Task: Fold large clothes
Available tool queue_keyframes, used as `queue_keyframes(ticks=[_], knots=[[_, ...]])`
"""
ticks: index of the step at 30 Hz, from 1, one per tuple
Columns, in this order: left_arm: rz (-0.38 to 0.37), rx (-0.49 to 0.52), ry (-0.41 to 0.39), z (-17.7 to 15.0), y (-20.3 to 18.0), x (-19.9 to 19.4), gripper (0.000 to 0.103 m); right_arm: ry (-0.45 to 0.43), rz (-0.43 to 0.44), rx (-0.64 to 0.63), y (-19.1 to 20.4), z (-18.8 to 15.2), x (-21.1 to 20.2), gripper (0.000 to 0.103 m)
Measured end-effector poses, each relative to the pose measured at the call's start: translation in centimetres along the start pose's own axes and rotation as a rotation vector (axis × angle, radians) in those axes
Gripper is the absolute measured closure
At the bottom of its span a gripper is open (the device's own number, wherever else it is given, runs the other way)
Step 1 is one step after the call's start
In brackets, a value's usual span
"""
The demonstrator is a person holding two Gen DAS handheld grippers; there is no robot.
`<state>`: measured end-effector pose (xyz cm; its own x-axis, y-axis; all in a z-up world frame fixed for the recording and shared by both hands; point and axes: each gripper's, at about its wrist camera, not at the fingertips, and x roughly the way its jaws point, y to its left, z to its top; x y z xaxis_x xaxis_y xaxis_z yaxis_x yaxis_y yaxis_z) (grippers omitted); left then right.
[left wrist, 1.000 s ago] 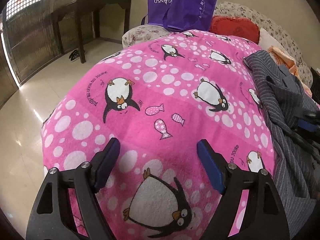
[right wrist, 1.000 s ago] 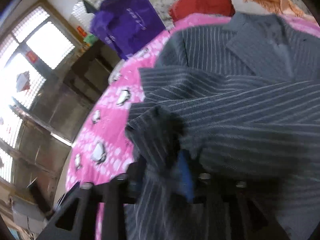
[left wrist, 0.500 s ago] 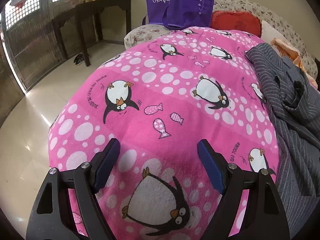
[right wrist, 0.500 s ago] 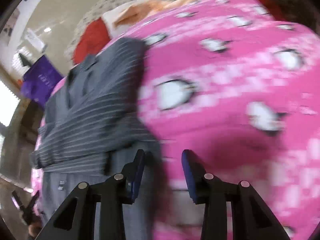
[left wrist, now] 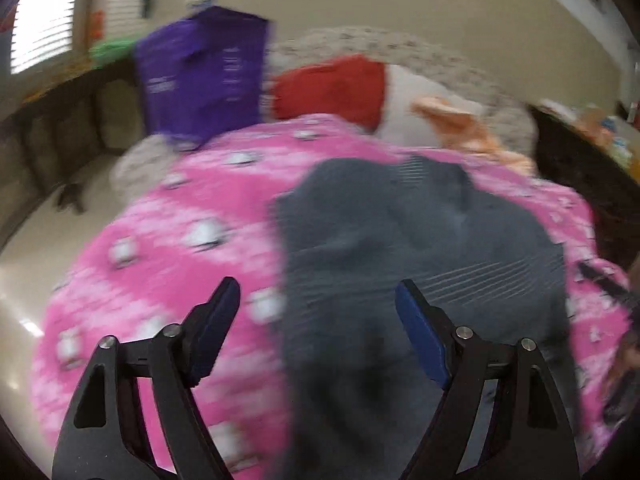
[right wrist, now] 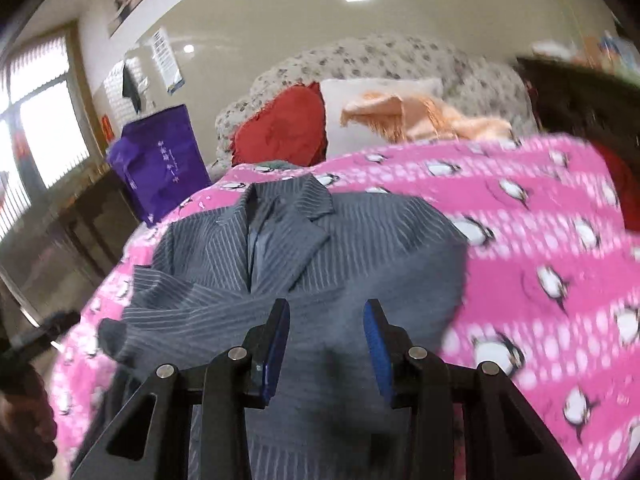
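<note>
A grey pinstriped jacket [right wrist: 320, 264] lies on a pink penguin-print blanket [right wrist: 540, 240], collar away from me, its left sleeve folded across the front. In the left wrist view the jacket [left wrist: 400, 248] is blurred, in the middle and right of the blanket [left wrist: 180, 240]. My left gripper [left wrist: 318, 308] is open and empty above the jacket's near left edge. My right gripper [right wrist: 326, 320] is open and empty above the jacket's lower middle.
A purple bag [right wrist: 160, 160], a red cushion [right wrist: 284, 128], a white pillow [right wrist: 360, 100] and an orange fringed cloth [right wrist: 420, 116] sit at the blanket's far end against a floral sofa [right wrist: 380, 60]. A dark table [left wrist: 60, 112] stands far left on a shiny floor.
My right gripper let go of the jacket sleeve, opened and swung round over the jacket's lower middle. My left gripper moved right and now faces the jacket; it stays open.
</note>
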<state>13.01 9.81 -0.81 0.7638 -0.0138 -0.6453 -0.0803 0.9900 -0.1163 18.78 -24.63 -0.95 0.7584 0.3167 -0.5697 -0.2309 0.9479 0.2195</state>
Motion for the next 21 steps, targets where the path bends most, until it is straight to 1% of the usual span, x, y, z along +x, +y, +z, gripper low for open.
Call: queue_keyframes(ticks=[1,2,3,4,5,6,7,8,9,11,13,17,18,19,20,21], knots=[[0.008,0.002,0.014,0.1,-0.8,1.1,0.045,0.027,-0.002,-0.005,0.1,-0.3,1.0,0.067],[0.030,0.004,0.046,-0.2,-1.4,3.1,0.056,0.063,-0.002,-0.007,0.3,-0.6,2.0,0.067],[0.050,-0.001,0.084,-0.8,-1.4,4.8,0.060,0.109,-0.025,-0.010,0.0,-1.3,3.2,0.067],[0.062,-0.006,0.115,-1.2,-1.4,6.0,0.061,0.148,-0.077,-0.021,-0.6,-2.4,4.0,0.067],[0.089,-0.010,0.173,-2.4,-0.7,8.2,0.061,0.186,-0.146,-0.033,-1.2,-3.4,5.1,0.067],[0.105,-0.009,0.199,-3.5,-0.4,9.2,0.061,0.220,-0.171,-0.030,-2.3,-4.6,6.1,0.067],[0.099,-0.002,0.187,-4.3,-0.1,9.6,0.060,0.175,-0.125,-0.016,-3.1,-5.2,5.8,0.067],[0.095,0.017,0.143,-4.6,-0.2,9.3,0.060,0.151,-0.091,-0.006,-3.7,-5.5,5.4,0.067],[0.105,0.025,0.141,-4.6,-0.4,9.2,0.060,0.153,-0.077,-0.004,-3.9,-5.5,5.2,0.067],[0.113,0.031,0.138,-4.7,-0.6,9.2,0.058,0.168,-0.076,-0.024,-3.8,-5.1,4.9,0.067],[0.117,0.034,0.136,-4.7,-0.8,9.1,0.057,0.162,-0.090,-0.014,-3.3,-3.7,4.6,0.067],[0.102,0.022,0.134,-4.8,-0.5,9.0,0.057,0.026,-0.111,0.001,-2.1,-0.2,3.8,0.066],[0.101,0.021,0.134,-4.8,-0.5,9.0,0.057,0.021,-0.137,0.013,-2.3,0.3,4.6,0.066],[0.102,0.021,0.134,-4.8,-0.5,9.0,0.057,0.059,-0.182,0.019,-2.9,0.3,6.2,0.065],[0.101,0.022,0.134,-4.9,-0.5,9.2,0.055,0.133,-0.226,0.021,-3.7,-0.2,8.3,0.065],[0.097,0.024,0.136,-4.8,-0.5,9.3,0.054,0.174,-0.231,0.022,-4.5,-0.9,9.6,0.065]])
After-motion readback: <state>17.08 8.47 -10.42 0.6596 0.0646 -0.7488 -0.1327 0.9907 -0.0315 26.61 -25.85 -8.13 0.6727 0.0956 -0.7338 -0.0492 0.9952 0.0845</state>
